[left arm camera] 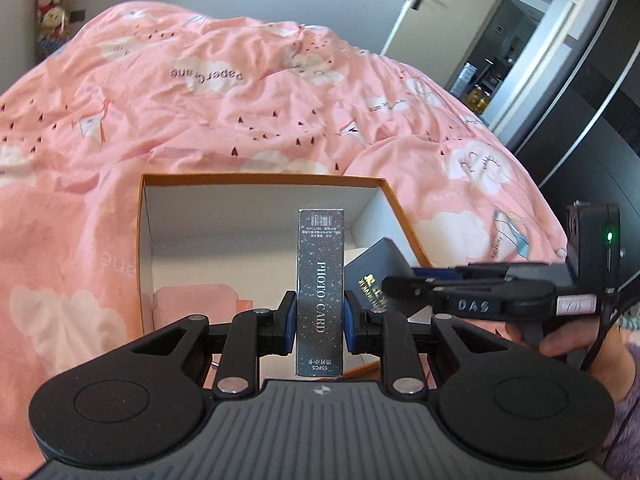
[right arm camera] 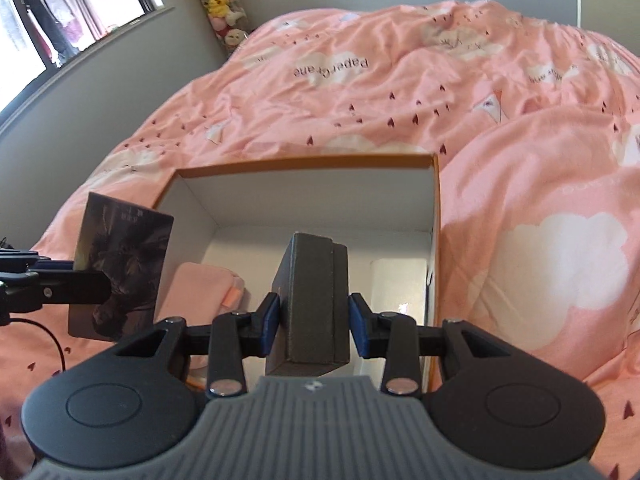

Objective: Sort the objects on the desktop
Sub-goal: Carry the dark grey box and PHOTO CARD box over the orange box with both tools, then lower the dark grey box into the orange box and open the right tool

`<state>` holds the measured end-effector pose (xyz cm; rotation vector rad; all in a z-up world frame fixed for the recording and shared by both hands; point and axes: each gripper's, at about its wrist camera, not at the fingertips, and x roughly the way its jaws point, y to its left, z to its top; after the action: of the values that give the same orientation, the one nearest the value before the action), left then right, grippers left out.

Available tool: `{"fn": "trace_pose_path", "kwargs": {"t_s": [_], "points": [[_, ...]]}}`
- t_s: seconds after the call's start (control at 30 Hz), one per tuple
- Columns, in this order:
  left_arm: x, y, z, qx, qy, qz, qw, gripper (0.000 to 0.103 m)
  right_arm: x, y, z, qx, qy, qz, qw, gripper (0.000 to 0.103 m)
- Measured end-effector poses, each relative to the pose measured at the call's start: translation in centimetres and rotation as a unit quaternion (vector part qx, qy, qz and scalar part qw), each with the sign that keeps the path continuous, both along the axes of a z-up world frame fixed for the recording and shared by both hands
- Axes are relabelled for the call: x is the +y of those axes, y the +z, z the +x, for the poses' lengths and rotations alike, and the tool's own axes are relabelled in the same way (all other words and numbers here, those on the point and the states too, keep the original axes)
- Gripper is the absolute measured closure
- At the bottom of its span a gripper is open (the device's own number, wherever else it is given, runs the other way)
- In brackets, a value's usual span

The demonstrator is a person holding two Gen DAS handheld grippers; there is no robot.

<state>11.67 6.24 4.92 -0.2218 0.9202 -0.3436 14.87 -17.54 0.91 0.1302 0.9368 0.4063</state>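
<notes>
My left gripper (left arm camera: 320, 320) is shut on a dark starry "PHOTO CARD" box (left arm camera: 320, 292), held upright over the near edge of an open orange-rimmed cardboard box (left arm camera: 260, 178). My right gripper (right arm camera: 313, 320) is shut on a dark navy box (right arm camera: 310, 300), held above the same open box (right arm camera: 304, 162). The navy box (left arm camera: 376, 276) and right gripper show at the right of the left wrist view. The photo card box (right arm camera: 120, 268) and left gripper show at the left of the right wrist view. A pink folded item (right arm camera: 204, 292) and a white item (right arm camera: 398, 284) lie inside the open box.
The open box sits on a bed with a rumpled pink quilt (left arm camera: 240, 92). Plush toys (right arm camera: 220, 0) hang in the corner. A door (left arm camera: 432, 0) and a dark wardrobe (left arm camera: 592, 100) stand to the right of the bed. A window (right arm camera: 60, 8) is at the left.
</notes>
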Motion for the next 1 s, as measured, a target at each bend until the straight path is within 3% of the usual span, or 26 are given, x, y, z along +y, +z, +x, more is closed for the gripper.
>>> {"fn": "trace_pose_path", "kwargs": {"t_s": [0.43, 0.6, 0.8, 1.0], "points": [[0.4, -3.0, 1.3, 0.035, 0.015, -0.022, 0.9990, 0.077, 1.5, -5.7, 2.3, 0.111, -0.013, 0.040, 0.993, 0.063], [0.2, -3.7, 1.8, 0.046, 0.010, -0.027, 0.9985, 0.077, 2.0, -5.8, 2.1, 0.118, 0.005, 0.016, 0.993, 0.063], [0.4, -4.1, 2.2, 0.051, 0.008, -0.036, 0.9980, 0.077, 3.1, -4.9, 1.8, 0.095, 0.035, -0.053, 0.993, 0.062], [0.8, -4.3, 2.3, 0.054, 0.014, -0.042, 0.9975, 0.077, 2.6, -5.0, 2.3, 0.113, 0.037, -0.042, 0.992, 0.063]]}}
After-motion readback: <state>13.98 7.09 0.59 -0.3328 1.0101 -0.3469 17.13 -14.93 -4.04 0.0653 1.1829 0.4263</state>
